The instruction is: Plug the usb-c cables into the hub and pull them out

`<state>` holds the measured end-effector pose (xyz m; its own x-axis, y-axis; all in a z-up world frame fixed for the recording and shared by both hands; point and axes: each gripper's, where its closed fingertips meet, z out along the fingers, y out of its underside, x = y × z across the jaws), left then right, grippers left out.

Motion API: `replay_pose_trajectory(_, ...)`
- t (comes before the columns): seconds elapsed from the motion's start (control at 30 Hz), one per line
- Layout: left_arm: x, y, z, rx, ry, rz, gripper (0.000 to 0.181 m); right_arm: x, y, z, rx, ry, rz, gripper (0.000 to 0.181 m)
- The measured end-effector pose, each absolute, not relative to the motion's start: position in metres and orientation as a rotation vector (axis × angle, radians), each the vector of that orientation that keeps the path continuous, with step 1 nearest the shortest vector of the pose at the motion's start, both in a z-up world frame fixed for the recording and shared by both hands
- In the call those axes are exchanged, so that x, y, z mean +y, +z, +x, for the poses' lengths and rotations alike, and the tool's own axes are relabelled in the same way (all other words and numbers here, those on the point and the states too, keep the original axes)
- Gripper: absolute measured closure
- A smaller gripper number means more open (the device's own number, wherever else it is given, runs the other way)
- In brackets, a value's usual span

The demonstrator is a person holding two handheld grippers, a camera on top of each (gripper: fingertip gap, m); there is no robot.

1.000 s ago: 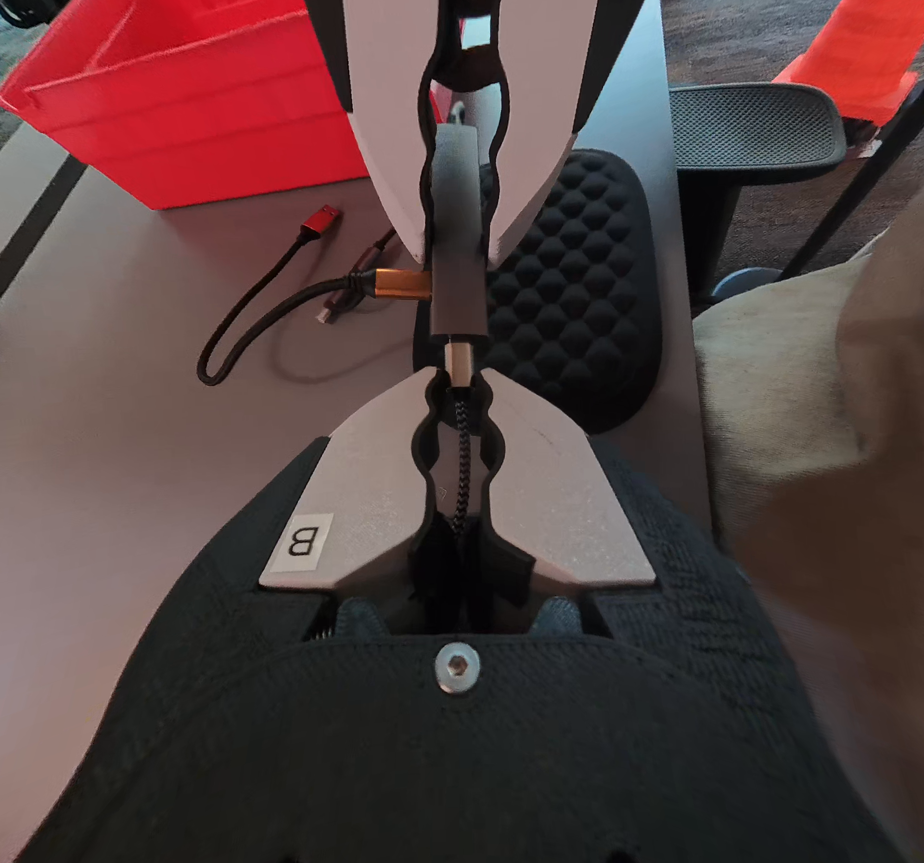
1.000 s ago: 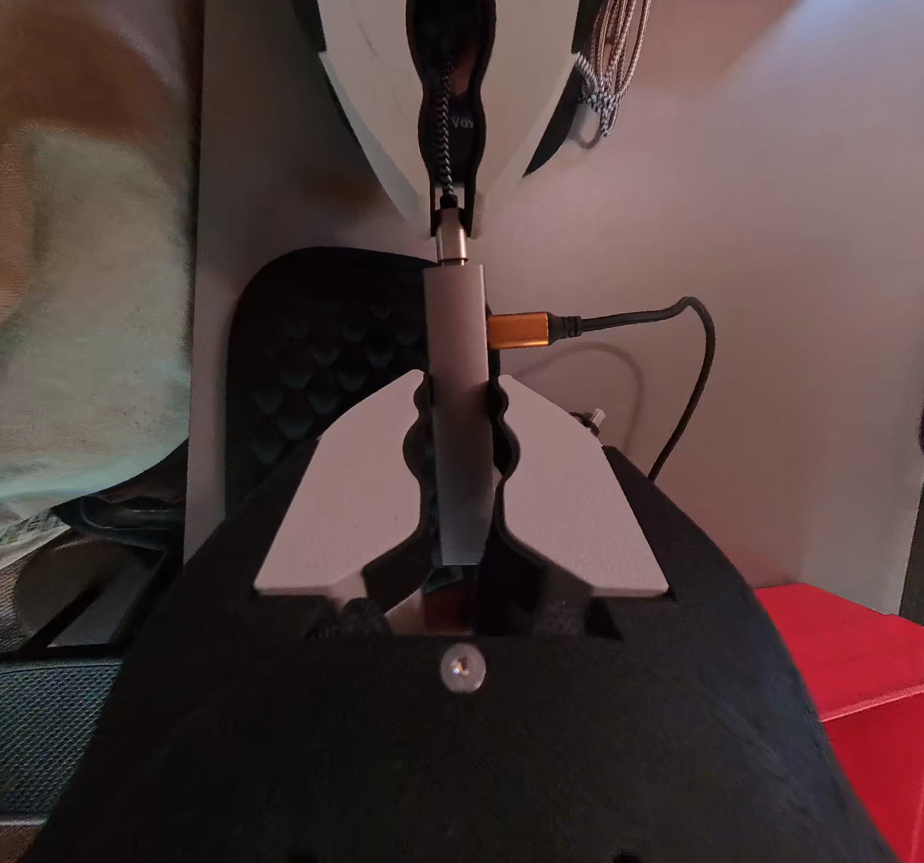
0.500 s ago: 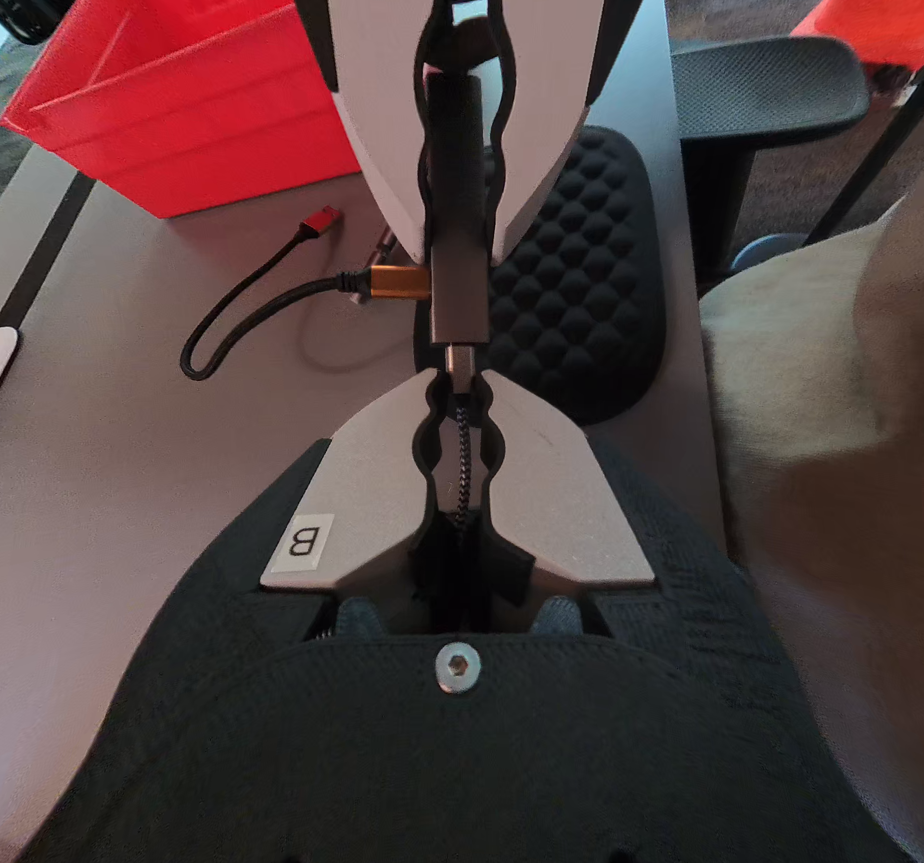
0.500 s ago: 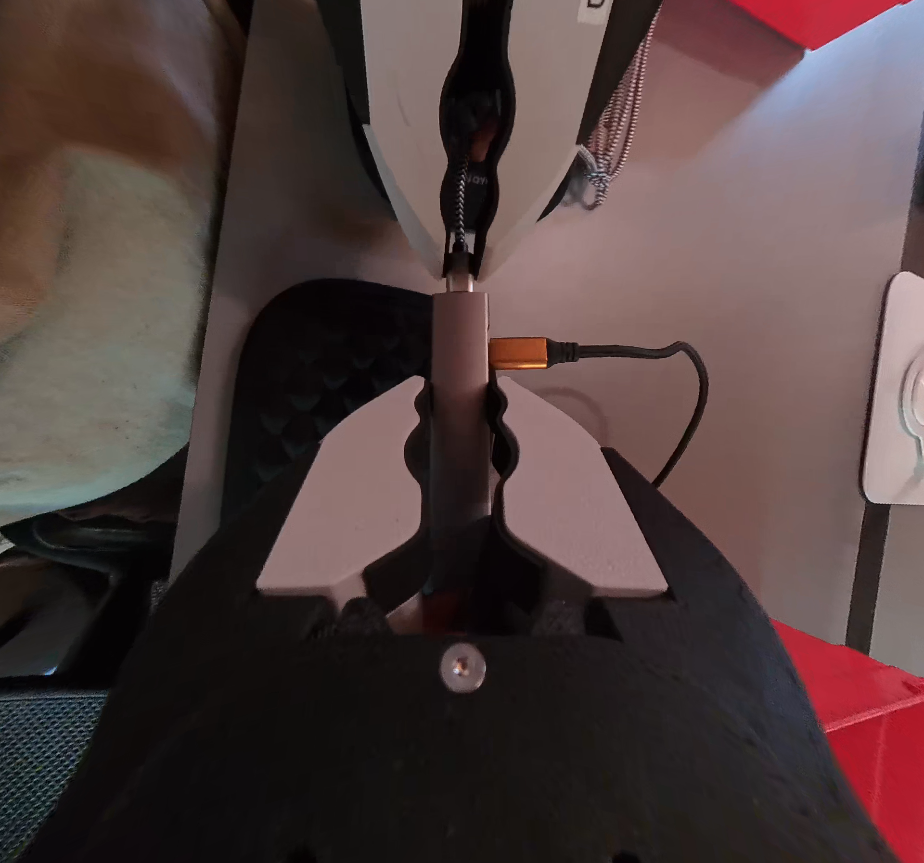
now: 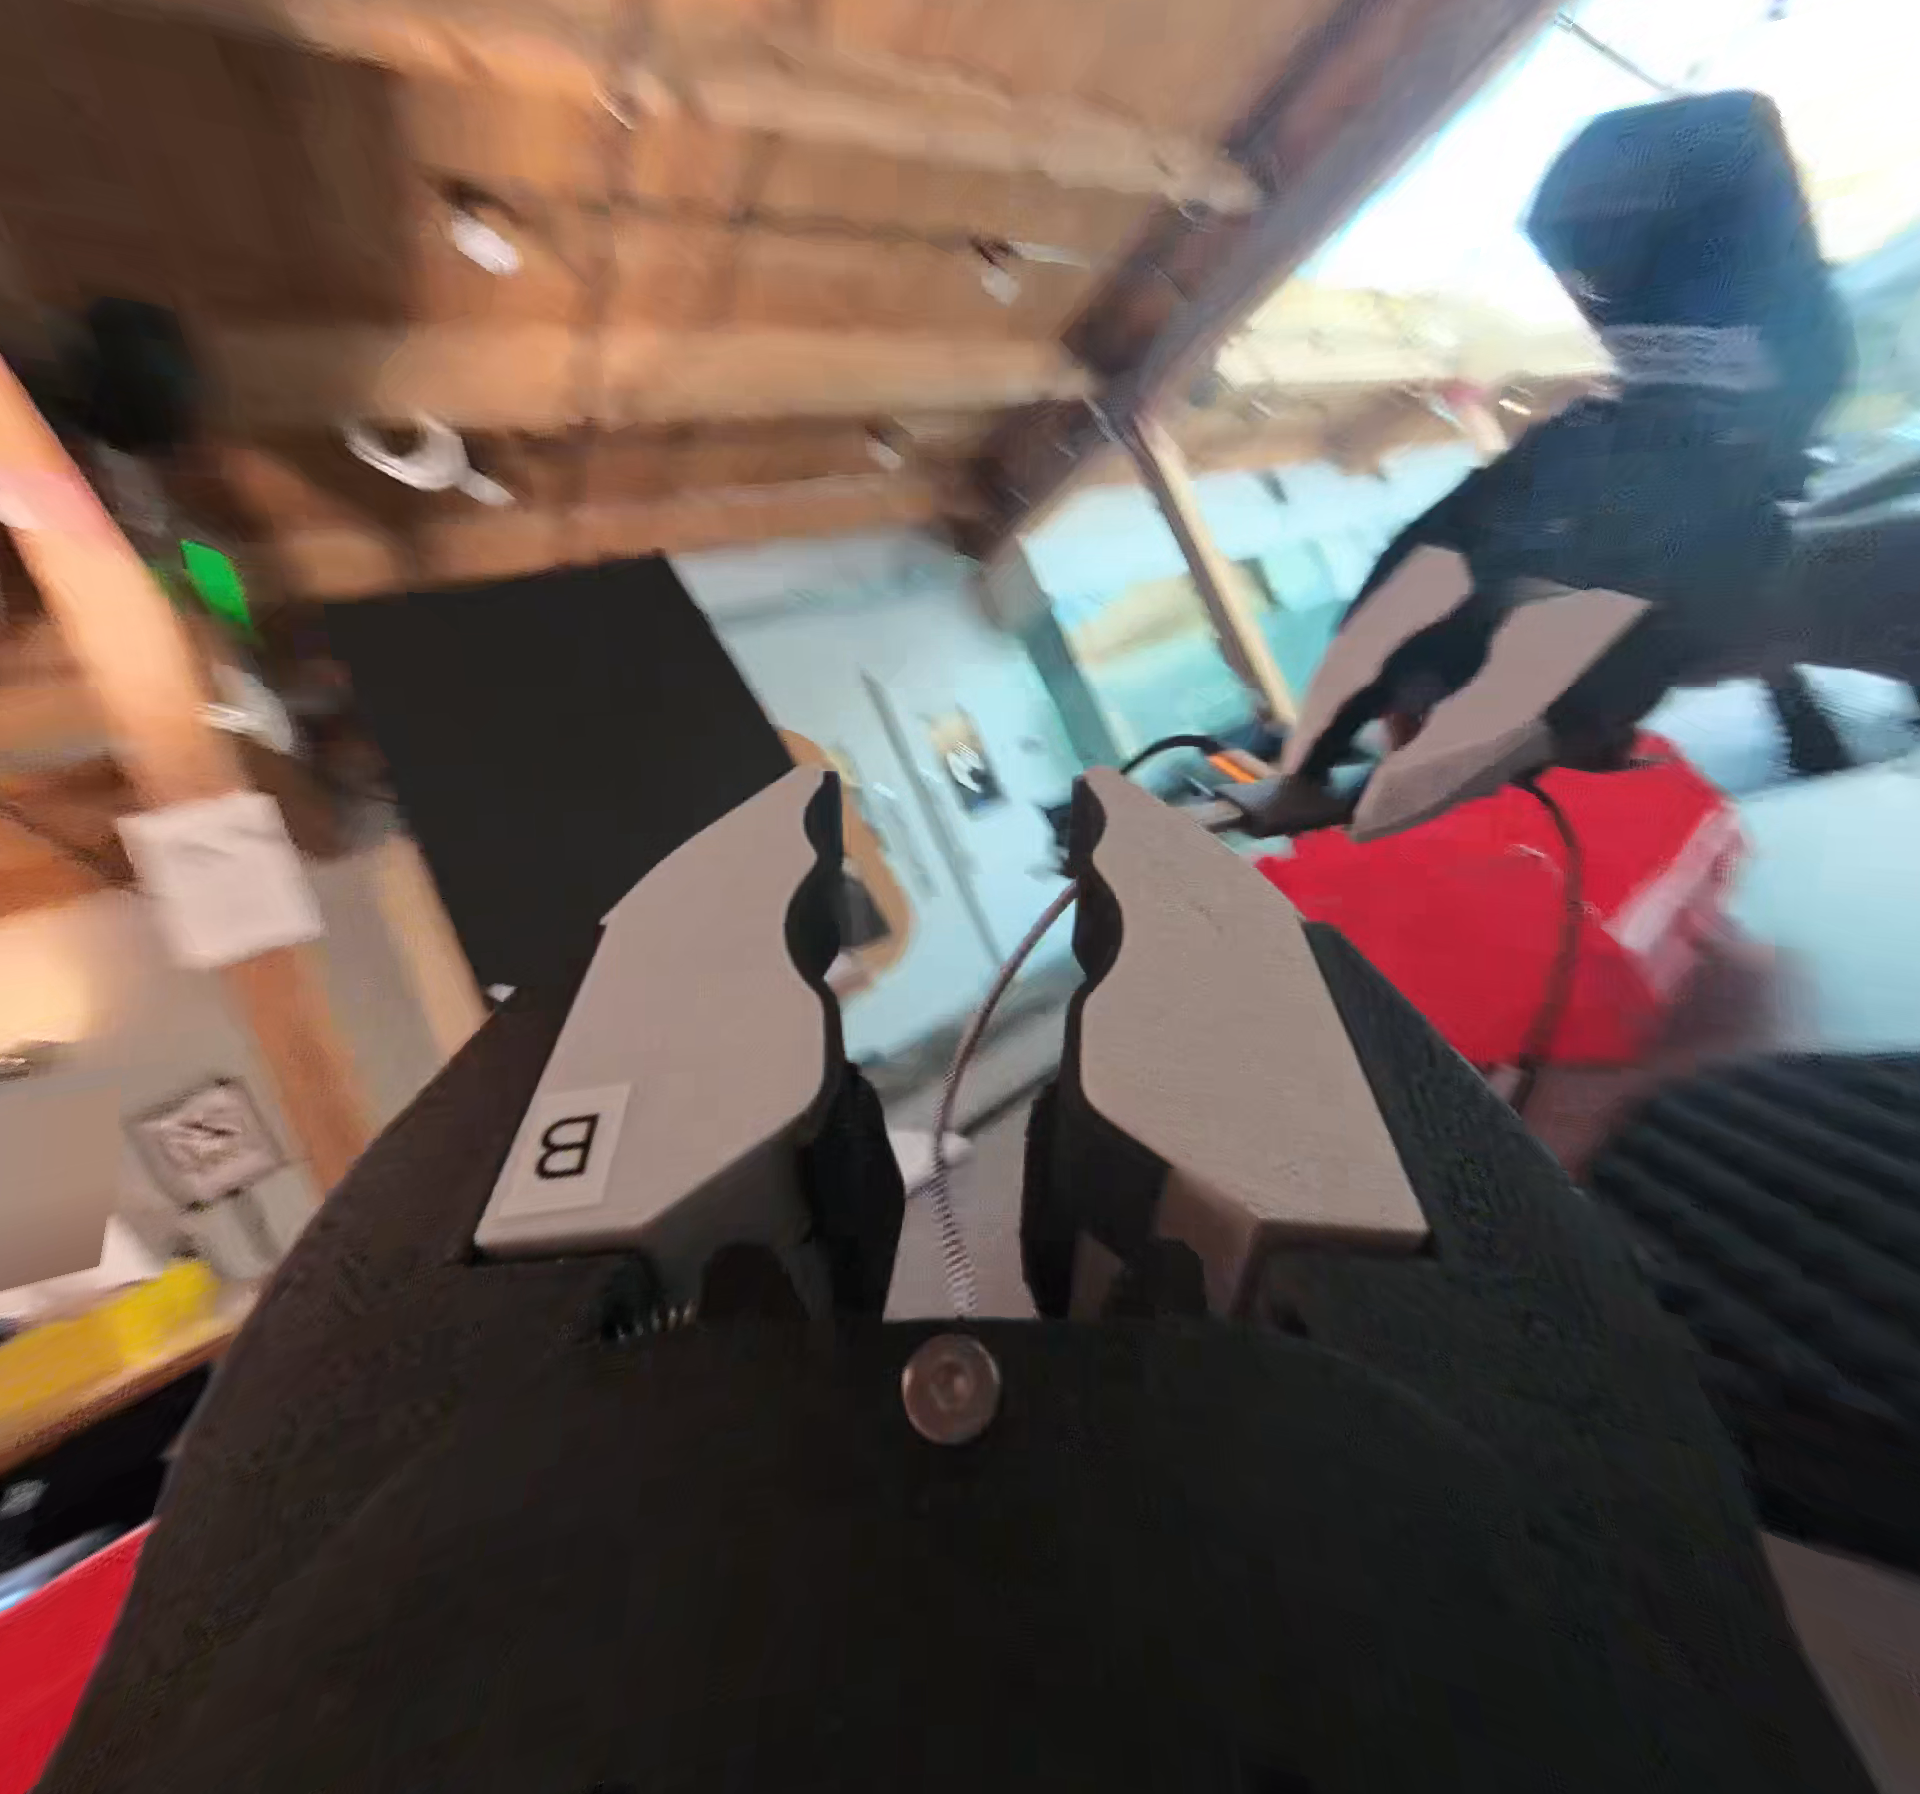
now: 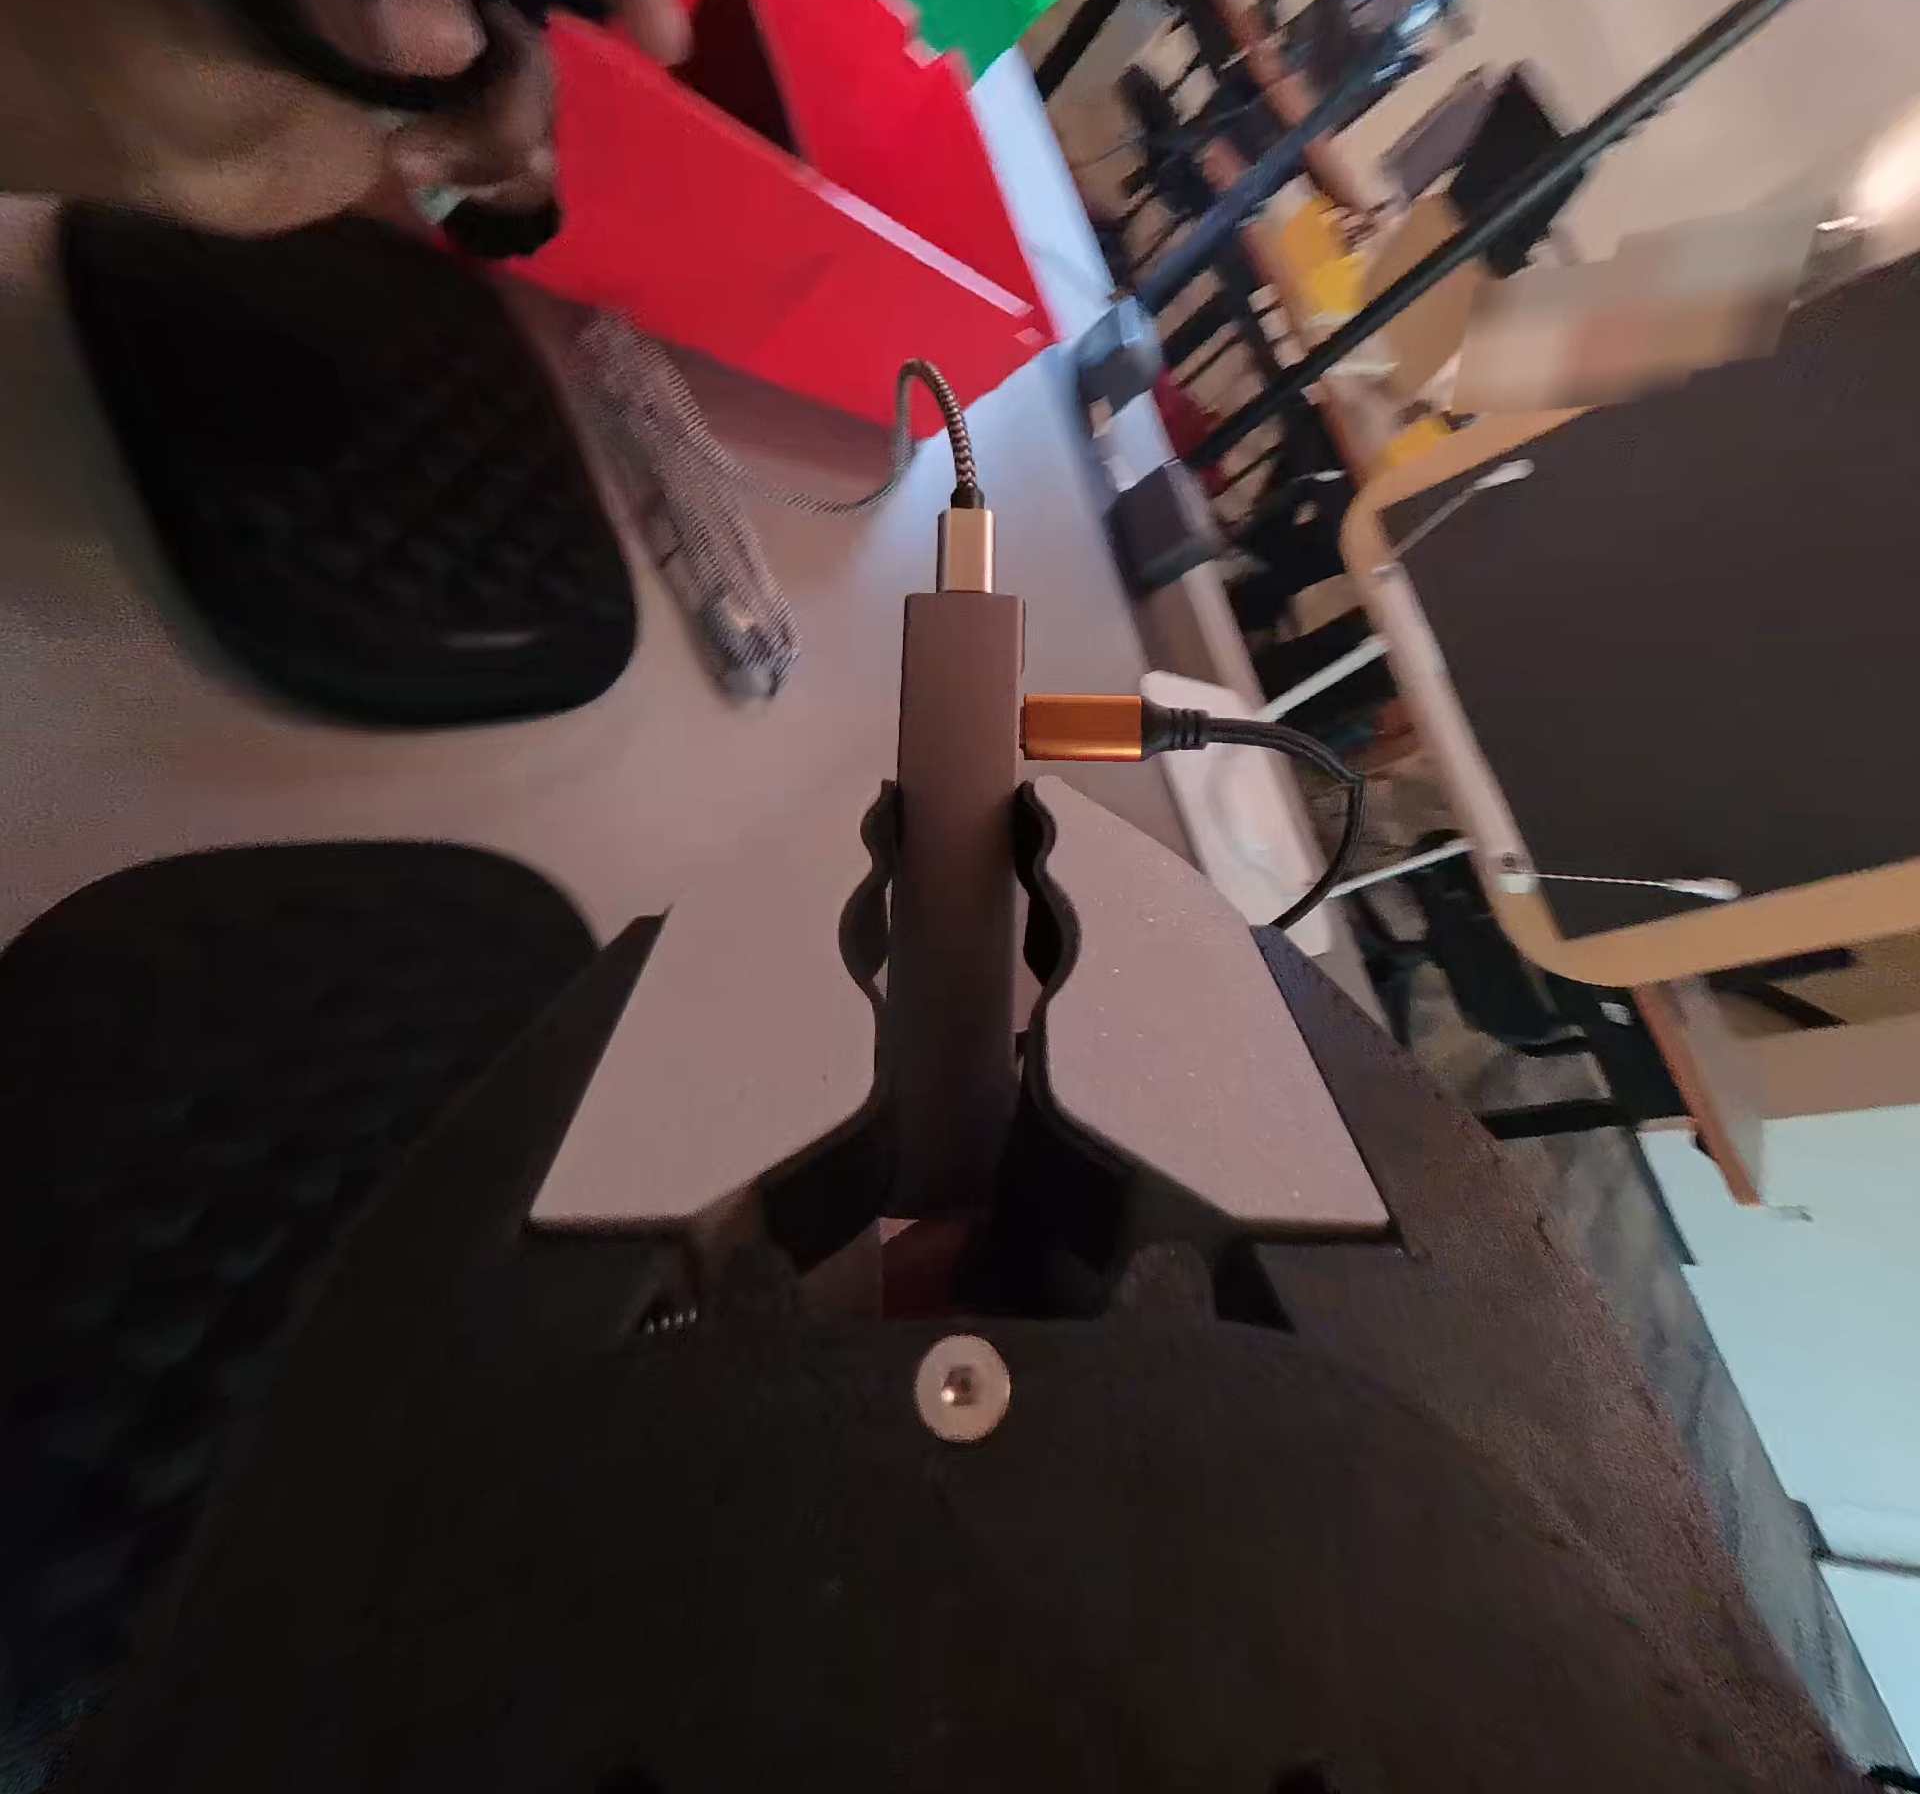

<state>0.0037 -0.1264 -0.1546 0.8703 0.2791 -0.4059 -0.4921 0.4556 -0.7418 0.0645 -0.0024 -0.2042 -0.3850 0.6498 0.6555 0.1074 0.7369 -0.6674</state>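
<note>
Left wrist view: my left gripper [image 5: 951,809] has its jaws wide apart, gripping nothing; a braided cable [image 5: 992,1006] hangs loose between them. Camera is tilted up, all blurred.

Right wrist view: right gripper [image 6: 956,799] clamps the hub [image 6: 958,705], steadying it clear of the surface [image 6: 727,778]. Silver plug [image 6: 965,549] sits in its end port, orange plug [image 6: 1081,728] in the side. Both look seated; pulling out comes next, I'd say.
</note>
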Motion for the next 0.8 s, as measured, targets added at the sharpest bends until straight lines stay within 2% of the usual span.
replay_pose_trajectory(0.3,-0.106,-0.193,-0.024,0.13,0.49,-1.145,0.137,0.027,-0.115,0.057,-1.496,0.789,-0.604,0.16)
replay_pose_trajectory(0.43,-0.082,-0.223,-0.028,0.12,0.36,-1.353,0.123,0.035,-0.096,0.054,-1.458,0.765,-0.593,0.16)
replay_pose_trajectory(0.63,-0.071,-0.234,-0.019,0.181,0.334,-1.421,0.123,0.066,-0.068,0.051,-1.348,0.764,-0.678,0.16)
replay_pose_trajectory(0.8,-0.07,-0.235,-0.018,0.198,0.346,-1.418,0.123,0.103,-0.02,0.067,-1.176,0.8,-0.731,0.161)
